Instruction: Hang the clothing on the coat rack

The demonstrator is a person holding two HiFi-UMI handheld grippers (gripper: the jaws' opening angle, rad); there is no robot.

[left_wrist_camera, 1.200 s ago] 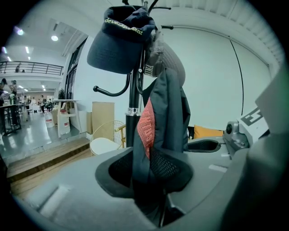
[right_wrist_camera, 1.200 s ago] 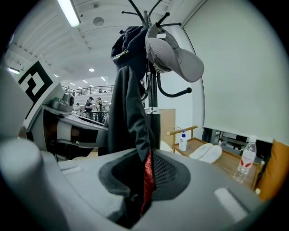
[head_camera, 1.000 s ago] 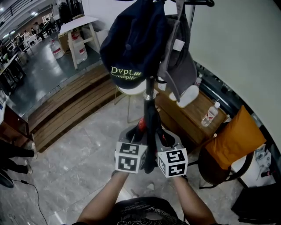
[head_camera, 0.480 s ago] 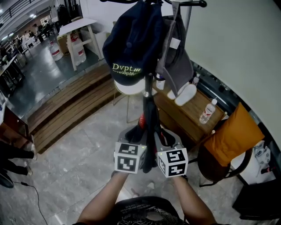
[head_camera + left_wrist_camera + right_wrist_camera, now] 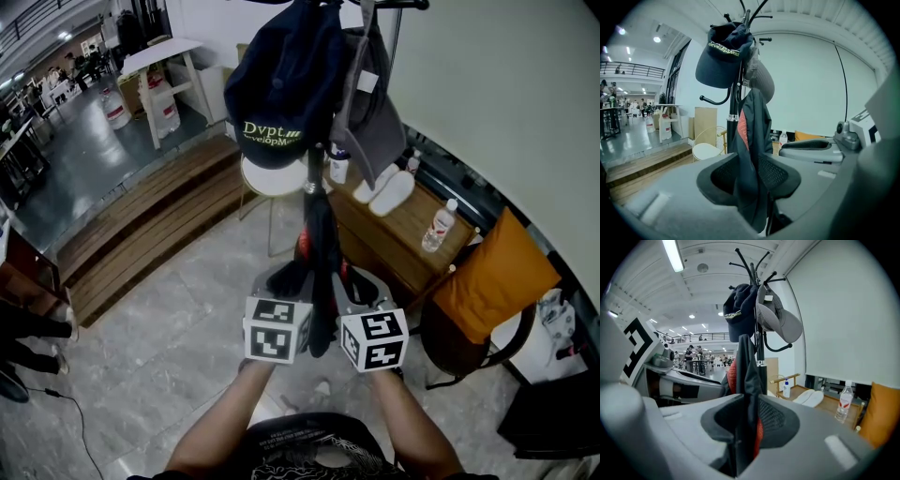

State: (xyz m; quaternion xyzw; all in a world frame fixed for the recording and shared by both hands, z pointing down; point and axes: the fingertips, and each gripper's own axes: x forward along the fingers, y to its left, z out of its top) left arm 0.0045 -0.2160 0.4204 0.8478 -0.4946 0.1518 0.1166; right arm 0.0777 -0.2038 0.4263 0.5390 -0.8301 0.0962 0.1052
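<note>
A black coat rack pole [image 5: 313, 184] stands ahead of me, with a navy cap [image 5: 281, 84] and a grey cap [image 5: 377, 117] hanging at its top. A dark garment with red lining [image 5: 322, 246] hangs down along the pole between my two grippers. My left gripper [image 5: 292, 279] is shut on the garment [image 5: 753, 140]; its jaws have just been opening slightly, and the cloth still fills the gap between them. My right gripper [image 5: 351, 283] is shut on the same garment [image 5: 747, 376] from the other side. The garment's top end is hidden, so I cannot tell whether it rests on a hook.
Behind the rack are a white round stool [image 5: 273, 178] and a wooden bench [image 5: 403, 239] carrying a water bottle [image 5: 434, 228] and white slippers [image 5: 384, 189]. A chair with an orange cushion [image 5: 494, 278] stands at the right by the wall. Wooden steps [image 5: 141, 225] run at the left.
Both grippers have shifted a little with the garment, the right one down and to the right in the head view. The rack and caps sit slightly higher in that view.
</note>
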